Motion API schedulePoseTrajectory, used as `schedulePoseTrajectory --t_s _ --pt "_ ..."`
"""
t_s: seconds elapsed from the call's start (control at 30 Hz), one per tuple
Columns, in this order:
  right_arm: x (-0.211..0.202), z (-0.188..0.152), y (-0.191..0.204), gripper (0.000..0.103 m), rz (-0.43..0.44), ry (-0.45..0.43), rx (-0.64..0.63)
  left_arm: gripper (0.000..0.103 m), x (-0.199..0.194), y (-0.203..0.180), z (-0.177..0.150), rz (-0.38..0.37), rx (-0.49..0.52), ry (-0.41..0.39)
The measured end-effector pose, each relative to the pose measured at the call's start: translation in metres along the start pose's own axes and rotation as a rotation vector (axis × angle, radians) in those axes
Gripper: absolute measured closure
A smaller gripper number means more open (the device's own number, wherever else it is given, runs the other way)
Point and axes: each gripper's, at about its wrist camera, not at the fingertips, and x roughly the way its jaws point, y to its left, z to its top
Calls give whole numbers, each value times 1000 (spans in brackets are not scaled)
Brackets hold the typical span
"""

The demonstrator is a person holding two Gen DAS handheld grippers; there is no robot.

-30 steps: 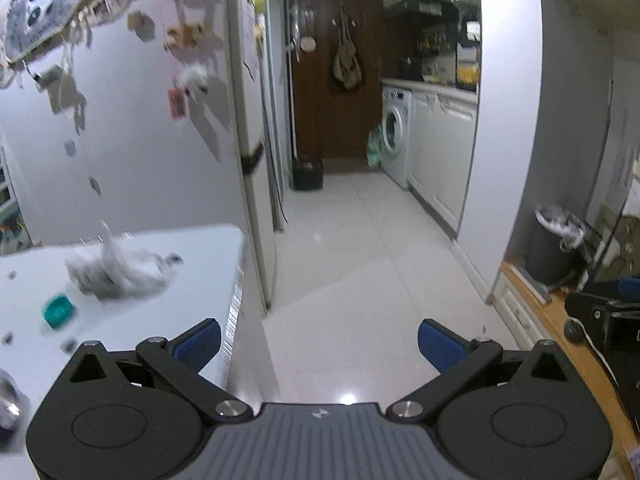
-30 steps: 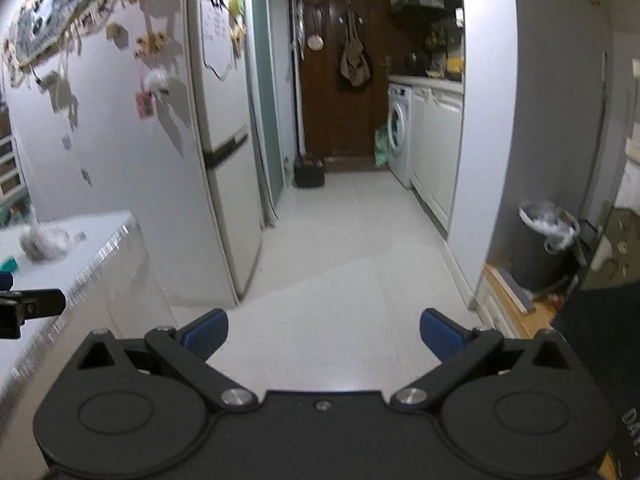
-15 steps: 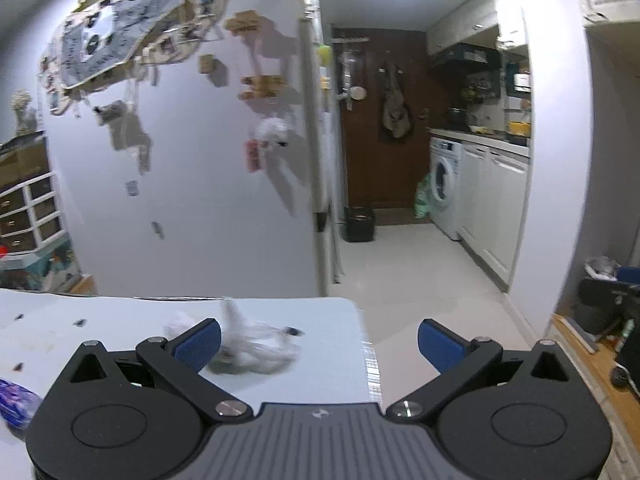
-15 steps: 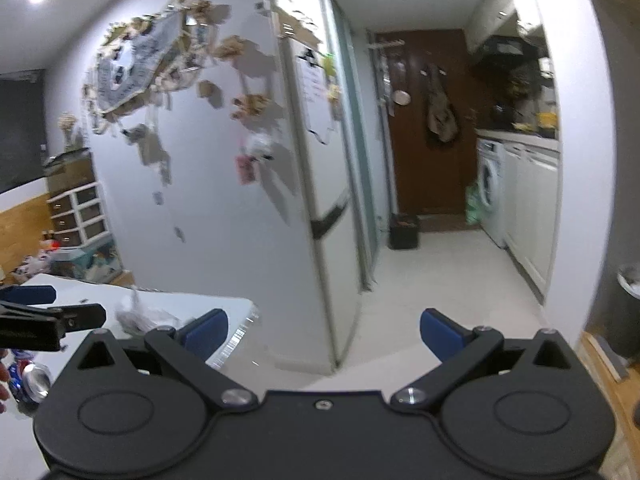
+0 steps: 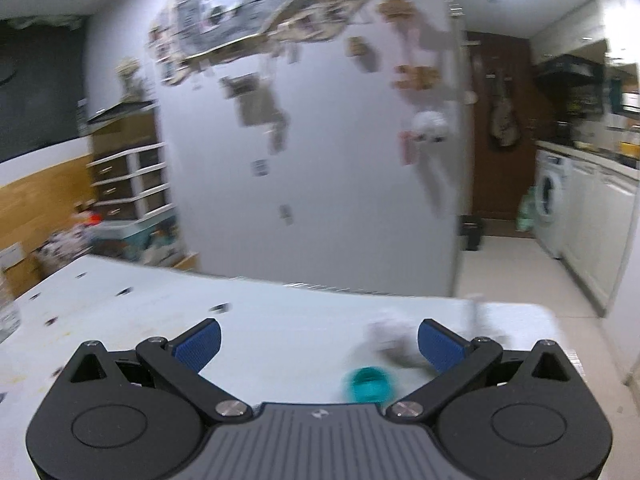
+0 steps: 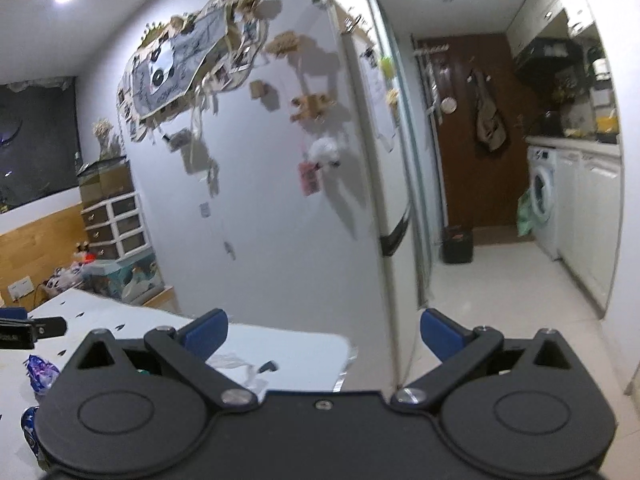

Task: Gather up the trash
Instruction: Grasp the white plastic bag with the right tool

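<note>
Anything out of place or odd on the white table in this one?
Litter on the white table: a crumpled white wad near its right corner, a teal cap beside it, and a purple wrapper. Nothing looks spilled or broken.

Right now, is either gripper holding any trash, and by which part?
Nothing is held. The left gripper and right gripper are both open and empty; the crumpled tissue lies on the table.
</note>
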Motion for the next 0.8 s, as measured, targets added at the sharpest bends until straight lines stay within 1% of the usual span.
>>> schedulePoseTrajectory --t_s 0.1,0.13,0.2,0.23,0.3,0.47,0.53,0.57,0.63,0.7,0.8 --pt "23 -8 16 0 17 22 -11 0 14 39 -13 70 -39 22" --pt "29 -12 21 0 21 28 -12 0 18 50 -18 107 -47 29" --pt "39 -19 33 0 2 27 -20 0 23 68 -28 164 -58 34" --pt "44 -22 39 0 -11 23 -32 0 27 79 -32 173 -77 38" --pt "55 -28 49 0 -15 41 -56 0 35 98 -40 164 -131 51" --pt "79 -36 67 0 -14 86 -75 0 53 127 -56 161 -225 76" --pt "87 -36 74 0 -2 103 -88 0 63 139 -59 131 -229 112" --pt "91 -37 77 0 14 114 -93 0 66 143 -61 134 -228 114" --pt "100 -35 83 0 42 126 -89 0 74 156 -61 163 -227 128" --pt "110 -33 91 0 53 131 -78 0 79 167 -63 187 -231 136" --pt "126 -31 102 0 62 138 -67 0 89 184 -62 206 -270 145"
